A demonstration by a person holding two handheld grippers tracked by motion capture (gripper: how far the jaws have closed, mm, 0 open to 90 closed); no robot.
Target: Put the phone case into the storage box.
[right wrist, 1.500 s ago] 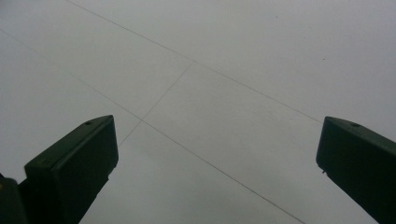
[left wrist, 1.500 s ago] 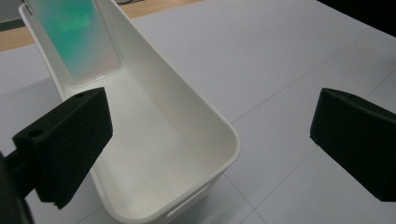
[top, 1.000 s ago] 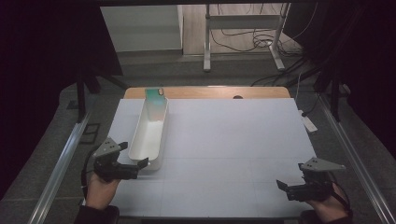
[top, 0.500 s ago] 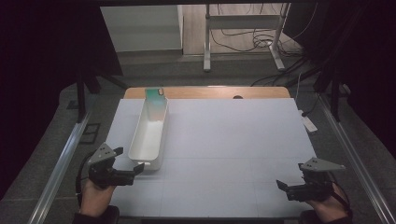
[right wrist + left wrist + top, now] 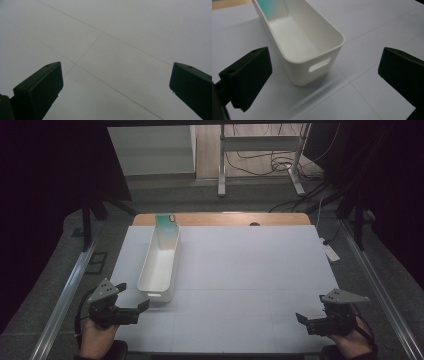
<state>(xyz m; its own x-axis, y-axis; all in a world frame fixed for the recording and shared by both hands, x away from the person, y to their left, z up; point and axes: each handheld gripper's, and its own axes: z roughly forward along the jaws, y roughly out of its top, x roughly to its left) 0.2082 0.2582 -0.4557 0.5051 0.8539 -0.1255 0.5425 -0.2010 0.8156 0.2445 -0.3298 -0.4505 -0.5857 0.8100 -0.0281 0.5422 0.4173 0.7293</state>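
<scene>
White plastic makes up the long narrow bin, which stands upright on the left part of the worktop, with its length running away from the person. Its near short end has an oval grip hole, and the inside looks empty in the left gripper view. At its far end a greenish sheen lies on the inner wall; what causes it I cannot tell. The left hand-held gripper sits low near the front-left corner of the worktop, just beside the near end of the bin and not touching it. Its jaws are spread wide with nothing between them, and in the left gripper view the bin's near end appears between the two black jaws but farther off. The right hand-held gripper is at the front-right corner, well apart from the bin, also with wide jaws that hold nothing; its own view looks down on the pale worktop sheet with thin crossing lines. Beyond the white sheet a strip of brown wood shows at the far edge, and behind it cables lie on the floor.
</scene>
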